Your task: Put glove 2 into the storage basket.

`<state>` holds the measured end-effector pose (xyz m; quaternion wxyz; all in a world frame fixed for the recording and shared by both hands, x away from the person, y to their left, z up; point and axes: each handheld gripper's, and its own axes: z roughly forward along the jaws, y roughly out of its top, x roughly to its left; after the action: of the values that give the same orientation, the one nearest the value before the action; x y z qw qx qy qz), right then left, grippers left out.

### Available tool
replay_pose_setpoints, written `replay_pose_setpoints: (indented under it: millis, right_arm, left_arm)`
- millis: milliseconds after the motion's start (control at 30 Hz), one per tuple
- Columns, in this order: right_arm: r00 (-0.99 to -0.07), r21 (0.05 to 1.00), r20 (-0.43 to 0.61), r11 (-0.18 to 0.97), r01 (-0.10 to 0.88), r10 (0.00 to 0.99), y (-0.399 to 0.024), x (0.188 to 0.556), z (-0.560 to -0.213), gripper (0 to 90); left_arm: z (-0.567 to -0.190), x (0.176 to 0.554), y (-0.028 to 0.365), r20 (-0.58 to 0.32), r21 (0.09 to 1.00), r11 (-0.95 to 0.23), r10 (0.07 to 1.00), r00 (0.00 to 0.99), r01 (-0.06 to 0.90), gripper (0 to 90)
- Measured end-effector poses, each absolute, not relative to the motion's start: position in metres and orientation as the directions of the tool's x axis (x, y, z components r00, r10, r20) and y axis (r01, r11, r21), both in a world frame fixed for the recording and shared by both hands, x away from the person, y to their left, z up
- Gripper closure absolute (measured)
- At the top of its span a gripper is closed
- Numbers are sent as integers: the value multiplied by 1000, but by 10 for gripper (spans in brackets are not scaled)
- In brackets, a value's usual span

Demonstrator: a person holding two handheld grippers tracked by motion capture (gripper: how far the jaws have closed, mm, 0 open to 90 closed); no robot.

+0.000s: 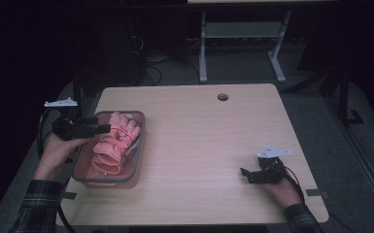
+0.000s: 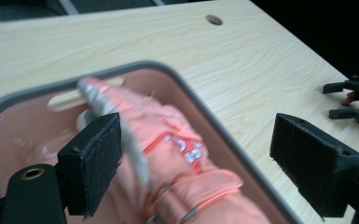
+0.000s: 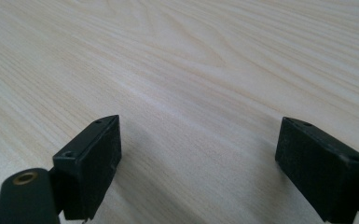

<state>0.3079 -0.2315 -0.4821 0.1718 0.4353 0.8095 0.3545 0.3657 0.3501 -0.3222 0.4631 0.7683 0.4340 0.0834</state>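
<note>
Here the pink glove (image 1: 114, 143) lies in the bin (image 1: 138, 145) at the table's (image 1: 213, 141) left. The left gripper (image 2: 196, 163) hovers over it, spread and empty. The right gripper (image 1: 252, 175) rests low, spread too. A shallow pinch could snag only loose fabric, or tip the bin.

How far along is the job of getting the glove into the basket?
Done: the pink glove lies inside the basket. In hand: nothing; the left gripper hangs open over the basket. The right gripper rests open on the table. Nothing obvious is left.
</note>
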Motion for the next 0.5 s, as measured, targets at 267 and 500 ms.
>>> replay_pose_setpoints:
  millis: [267, 500]
  right_arm:
    - [-562, 724, 29, 370, 582, 826, -232, 308, -482, 141]
    - [-563, 724, 30, 370, 582, 826, -232, 308, -482, 141]
  left_arm:
    - [-315, 360, 320, -217, 831, -223, 714, 665, 510, 163]
    - [-314, 355, 290, -176, 855, -255, 677, 714, 452, 163]
